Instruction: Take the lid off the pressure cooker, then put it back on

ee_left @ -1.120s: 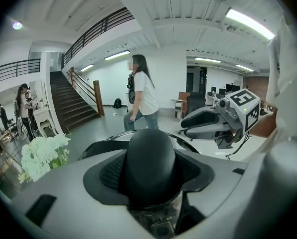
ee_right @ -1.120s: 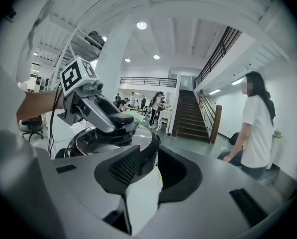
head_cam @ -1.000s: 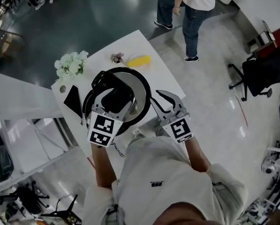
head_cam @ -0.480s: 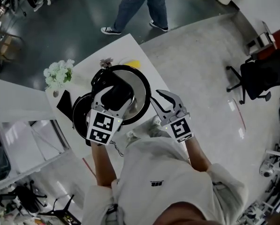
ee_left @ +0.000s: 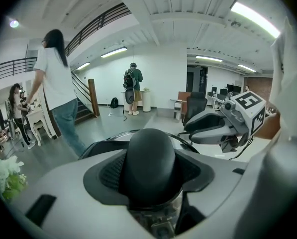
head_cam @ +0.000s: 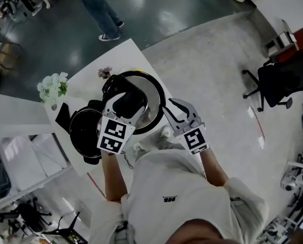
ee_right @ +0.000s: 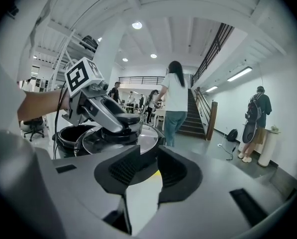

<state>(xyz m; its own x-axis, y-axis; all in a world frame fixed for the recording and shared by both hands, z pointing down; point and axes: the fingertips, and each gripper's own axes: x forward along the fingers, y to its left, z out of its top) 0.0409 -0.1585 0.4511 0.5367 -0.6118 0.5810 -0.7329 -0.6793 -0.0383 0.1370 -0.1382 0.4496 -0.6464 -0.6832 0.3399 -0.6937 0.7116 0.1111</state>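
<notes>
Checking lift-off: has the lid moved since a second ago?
Yes. The lid has shifted right, off the pot, which now shows uncovered at its left.

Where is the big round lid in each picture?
Head view: the lid is in the middle, its knob in the left tool.
Left gripper view: bottom centre, very near; the lid's dark knob sits clamped between the jaws.
Right gripper view: the lid is left of centre, beyond the open, empty jaws.
Shared landmark: the walking person in jeans is at the top of the head view, left in the left gripper view, centre in the right gripper view.
</notes>
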